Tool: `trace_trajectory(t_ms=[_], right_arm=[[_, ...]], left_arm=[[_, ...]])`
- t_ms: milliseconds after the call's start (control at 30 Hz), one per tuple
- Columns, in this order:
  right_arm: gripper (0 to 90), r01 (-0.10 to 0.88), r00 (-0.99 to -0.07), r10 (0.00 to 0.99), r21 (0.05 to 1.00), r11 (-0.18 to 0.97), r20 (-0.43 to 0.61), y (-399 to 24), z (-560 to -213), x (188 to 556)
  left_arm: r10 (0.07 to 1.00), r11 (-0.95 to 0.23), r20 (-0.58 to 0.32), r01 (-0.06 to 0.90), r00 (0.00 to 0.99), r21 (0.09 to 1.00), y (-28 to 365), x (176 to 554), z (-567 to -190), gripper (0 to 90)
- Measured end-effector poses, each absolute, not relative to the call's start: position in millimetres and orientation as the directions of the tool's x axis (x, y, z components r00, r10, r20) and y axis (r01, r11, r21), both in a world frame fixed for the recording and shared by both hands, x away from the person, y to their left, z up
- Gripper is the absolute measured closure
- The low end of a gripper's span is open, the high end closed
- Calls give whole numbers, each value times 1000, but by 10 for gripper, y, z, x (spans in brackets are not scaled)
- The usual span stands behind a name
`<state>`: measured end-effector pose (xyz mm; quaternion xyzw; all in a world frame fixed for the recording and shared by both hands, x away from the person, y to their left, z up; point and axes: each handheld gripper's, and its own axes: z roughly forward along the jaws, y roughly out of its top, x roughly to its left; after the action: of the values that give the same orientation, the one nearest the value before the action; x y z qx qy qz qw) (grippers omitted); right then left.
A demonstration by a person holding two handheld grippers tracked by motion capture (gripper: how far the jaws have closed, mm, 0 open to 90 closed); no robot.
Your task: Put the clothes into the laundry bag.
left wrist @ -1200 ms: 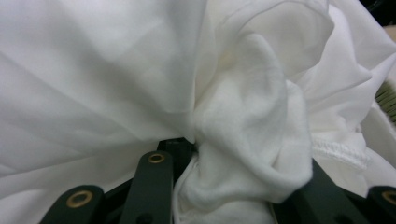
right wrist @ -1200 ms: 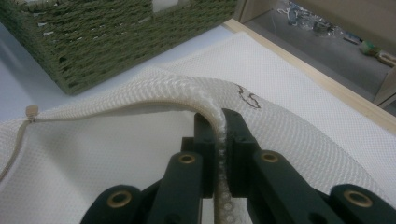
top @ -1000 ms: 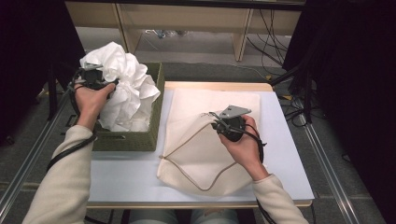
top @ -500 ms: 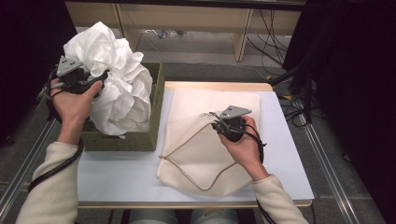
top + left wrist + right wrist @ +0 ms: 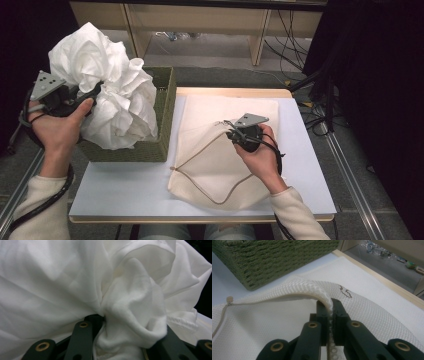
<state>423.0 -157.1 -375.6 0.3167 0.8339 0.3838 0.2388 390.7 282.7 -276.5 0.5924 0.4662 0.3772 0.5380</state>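
The left claw [image 5: 92,95] is clamping a bunched fold of the white garment [image 5: 107,87] and is holding the bundle in the air above the green woven basket [image 5: 165,107], which is standing at the left of the worktop [image 5: 125,187]. In the left gripper view the jaws are biting into a gathered knot of the cloth [image 5: 130,315], with the rest ballooning around them.

The right claw [image 5: 231,131] is pinching together on the raised edge of the mesh laundry bag [image 5: 215,165], which is lying flat on the worktop just beside the basket. In the right gripper view the jaws are meeting on a thin ridge of mesh [image 5: 329,303], lifting it off the layer beneath.

Handling judgement: the garment is appearing light, soft and fully limp; it is not keeping any shape, so trailing folds are likely to catch on the basket rim. A grip on a thick gathered fold is looking safest. The mesh is thin and floppy; its hemmed opening edge is the best place to hold.

The bundle has no clear long axis; it is hanging as a rough ball. The bag's long axis is running away from the person, with the zip line crossing it diagonally.
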Motion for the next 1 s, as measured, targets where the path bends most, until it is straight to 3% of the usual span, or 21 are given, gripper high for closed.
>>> trace_trajectory(t_ms=[333, 700, 900, 933, 1000], right_arm=[[866, 357, -687, 712, 787, 503, -143, -1572, -3755, 4229], [866, 339, -681, 713, 792, 508, -166, -1574, -3746, 4224], [867, 353, -682, 715, 789, 503, -151, -1574, -3736, 4214], [867, 390, -667, 736, 789, 475, -114, -1556, -3735, 4188], [867, 356, -679, 719, 792, 497, -146, -1562, -3733, 4205]], left_arm=[[940, 12, -40, 84, 340, 996, 2843, 3444, -2669, 669], [930, 17, -36, 53, 366, 998, 2845, 3262, -2649, 668], [911, 13, -23, 28, 411, 1000, 2791, 3060, -2583, 668], [907, 14, -21, 21, 420, 1000, 2778, 3022, -2569, 668], [903, 12, -18, 16, 429, 1000, 2772, 2991, -2557, 668]])
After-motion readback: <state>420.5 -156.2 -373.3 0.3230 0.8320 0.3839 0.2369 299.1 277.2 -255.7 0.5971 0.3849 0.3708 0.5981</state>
